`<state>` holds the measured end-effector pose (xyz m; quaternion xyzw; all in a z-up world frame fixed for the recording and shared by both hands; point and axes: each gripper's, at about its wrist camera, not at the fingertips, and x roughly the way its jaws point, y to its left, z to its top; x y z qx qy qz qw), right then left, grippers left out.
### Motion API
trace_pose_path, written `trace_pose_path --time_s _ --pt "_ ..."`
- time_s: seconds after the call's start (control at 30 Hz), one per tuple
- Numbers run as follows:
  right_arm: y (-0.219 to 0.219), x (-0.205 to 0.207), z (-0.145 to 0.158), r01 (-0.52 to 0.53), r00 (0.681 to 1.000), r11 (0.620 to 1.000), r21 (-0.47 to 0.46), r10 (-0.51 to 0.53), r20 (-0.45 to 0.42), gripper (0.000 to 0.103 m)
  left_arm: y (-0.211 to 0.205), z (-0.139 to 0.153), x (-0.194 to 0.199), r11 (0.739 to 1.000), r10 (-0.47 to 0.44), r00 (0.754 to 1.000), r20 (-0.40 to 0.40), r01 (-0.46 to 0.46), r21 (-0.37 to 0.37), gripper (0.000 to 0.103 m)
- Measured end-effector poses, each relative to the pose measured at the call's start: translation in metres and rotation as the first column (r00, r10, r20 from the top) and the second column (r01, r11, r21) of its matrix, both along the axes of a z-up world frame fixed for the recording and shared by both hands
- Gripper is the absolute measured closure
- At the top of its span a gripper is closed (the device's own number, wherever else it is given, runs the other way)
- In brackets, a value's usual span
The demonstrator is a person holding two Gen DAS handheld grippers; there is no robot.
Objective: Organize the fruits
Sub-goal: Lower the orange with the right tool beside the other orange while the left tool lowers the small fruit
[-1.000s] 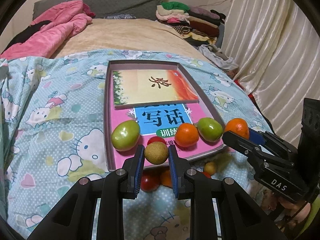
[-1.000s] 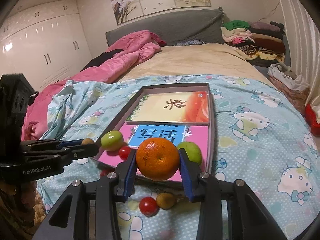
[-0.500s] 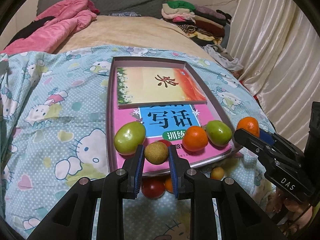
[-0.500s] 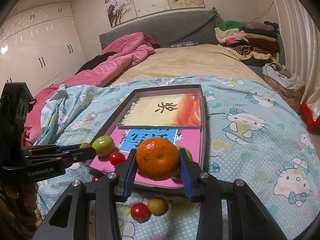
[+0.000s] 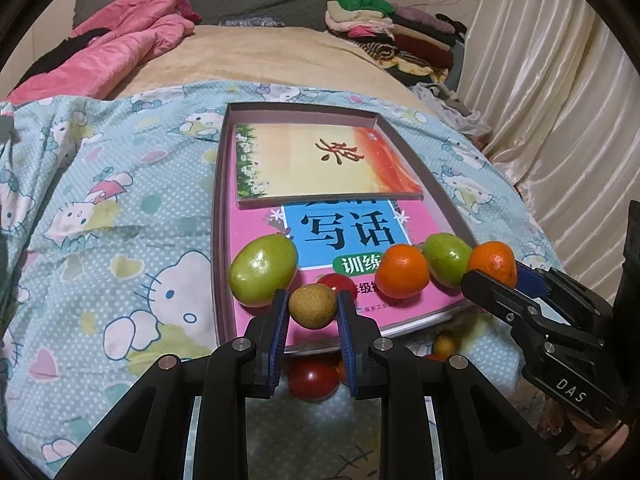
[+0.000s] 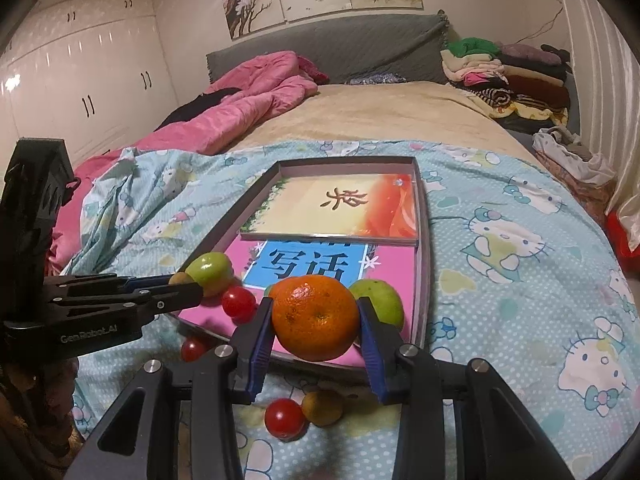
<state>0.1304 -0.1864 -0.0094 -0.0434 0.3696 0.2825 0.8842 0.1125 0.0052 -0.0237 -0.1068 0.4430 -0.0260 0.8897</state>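
My left gripper [image 5: 313,312] is shut on a small tan round fruit [image 5: 313,305], held over the near edge of the shallow box [image 5: 219,208]. My right gripper [image 6: 316,320] is shut on an orange [image 6: 316,317] at the box's near right corner; it also shows in the left wrist view [image 5: 493,261]. On the pink book in the box lie a green fruit [image 5: 262,270], a red tomato [image 5: 336,282], an orange [image 5: 402,271] and a second green fruit [image 5: 447,259]. Loose on the bedsheet in front of the box lie a tomato [image 6: 284,418], a tan fruit [image 6: 322,407] and another tomato [image 6: 193,349].
The box holds two books [image 5: 326,168] and lies on a Hello Kitty sheet [image 5: 120,240] on a bed. A pink quilt [image 6: 240,104] lies at the back left, folded clothes [image 6: 504,68] at the back right, curtains [image 5: 560,80] to the right.
Both grippers have moved forward and a little up over the box's near edge, each still holding its fruit. The fruits in the box have not moved.
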Motion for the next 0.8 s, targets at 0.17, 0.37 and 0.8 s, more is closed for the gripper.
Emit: trace_pose_path --time_s 0.17,0.37,0.8 --pt "0.004 0.001 -0.005 -0.009 1.0 1.0 -0.019 0.009 -0.007 0.062 0.0 -0.008 0.004 1.0 -0.003 1.0 -0.016 0.003 -0.005 0.079" --pt "0.007 0.003 -0.011 -0.013 1.0 0.999 -0.032 0.013 -0.019 0.062 0.0 -0.012 0.007 1.0 0.0 1.0 -0.02 0.0 -0.006 0.079" --pt "0.014 0.005 -0.018 -0.028 0.999 0.998 -0.062 0.027 -0.021 0.062 -0.005 -0.018 0.014 1.0 -0.016 1.0 -0.008 0.016 0.023 0.079"
